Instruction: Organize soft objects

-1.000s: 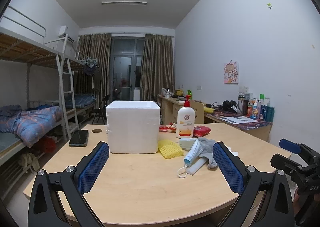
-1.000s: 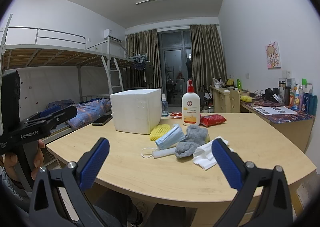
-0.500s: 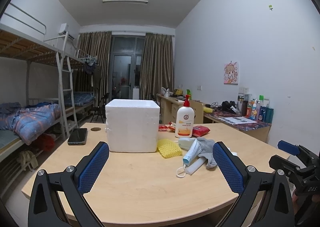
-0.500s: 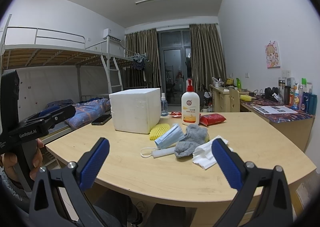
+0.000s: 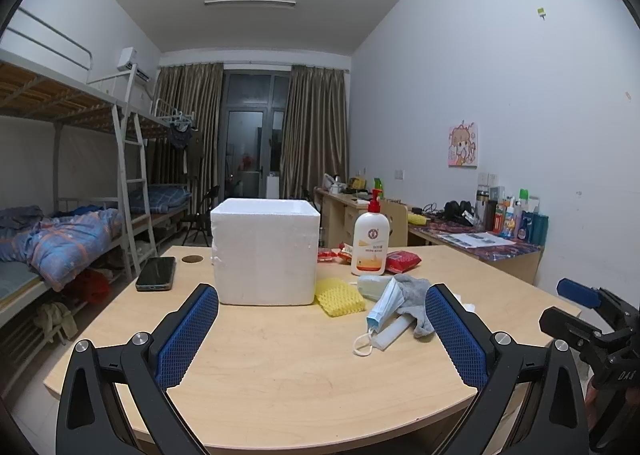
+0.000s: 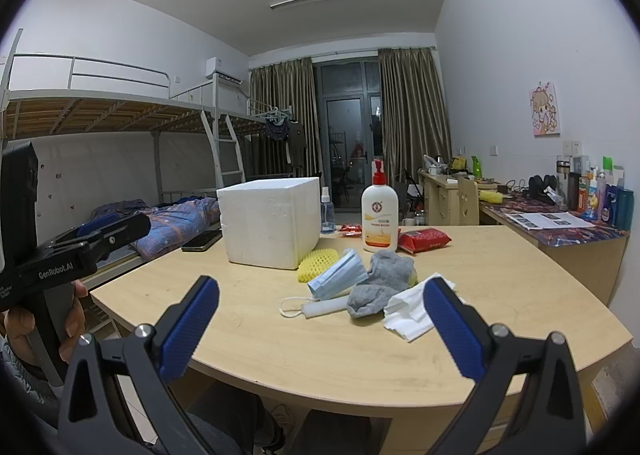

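A white foam box stands on the wooden table. To its right lie a yellow foam net, a blue face mask, a grey sock, a white foam stick and white tissue. My left gripper is open and empty, held over the table's near part. My right gripper is open and empty, near the table's front edge, short of the pile.
A lotion pump bottle and red snack packets stand behind the pile. A phone lies left of the box. A small spray bottle is behind the box. Bunk beds are at left, a cluttered desk at right.
Both views shift only slightly; the left gripper has drifted a little. Both grippers stay open and nothing on the table has moved.
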Demonstrator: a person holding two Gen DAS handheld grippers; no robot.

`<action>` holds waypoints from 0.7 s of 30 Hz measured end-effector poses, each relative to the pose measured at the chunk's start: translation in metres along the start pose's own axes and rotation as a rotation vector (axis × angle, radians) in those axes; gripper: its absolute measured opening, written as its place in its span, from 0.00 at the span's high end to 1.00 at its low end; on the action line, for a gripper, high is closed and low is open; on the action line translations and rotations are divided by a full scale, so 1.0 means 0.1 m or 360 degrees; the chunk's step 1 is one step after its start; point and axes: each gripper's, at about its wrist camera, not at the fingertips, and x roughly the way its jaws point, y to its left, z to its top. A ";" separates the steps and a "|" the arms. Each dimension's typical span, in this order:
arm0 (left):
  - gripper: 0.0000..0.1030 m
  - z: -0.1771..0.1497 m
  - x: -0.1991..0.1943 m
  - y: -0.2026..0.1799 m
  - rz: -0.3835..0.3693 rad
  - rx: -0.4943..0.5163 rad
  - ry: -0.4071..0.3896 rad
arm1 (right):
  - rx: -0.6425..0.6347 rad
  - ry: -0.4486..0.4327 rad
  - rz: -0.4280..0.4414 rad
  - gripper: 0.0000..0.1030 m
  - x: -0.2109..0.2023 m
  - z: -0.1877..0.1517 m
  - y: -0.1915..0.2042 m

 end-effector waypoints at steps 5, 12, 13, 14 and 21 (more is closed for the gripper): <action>0.00 0.00 0.03 0.00 0.0002 0.0012 0.0020 | 0.0003 0.0005 0.0003 0.00 0.02 0.03 -0.01; 0.00 0.00 0.06 0.00 -0.0005 0.0007 0.0034 | 0.0008 0.0034 0.0001 0.00 0.14 0.06 -0.04; 0.00 0.02 0.09 0.00 -0.0002 0.0004 0.0038 | 0.0011 0.0033 -0.0001 0.00 0.14 0.07 -0.06; 0.00 0.02 0.12 0.00 0.0000 0.0000 0.0041 | 0.0018 0.0034 -0.0001 0.00 0.16 0.08 -0.08; 0.00 0.08 0.20 0.01 0.0007 0.0010 0.0048 | 0.0031 0.0043 -0.0001 0.00 0.24 0.11 -0.14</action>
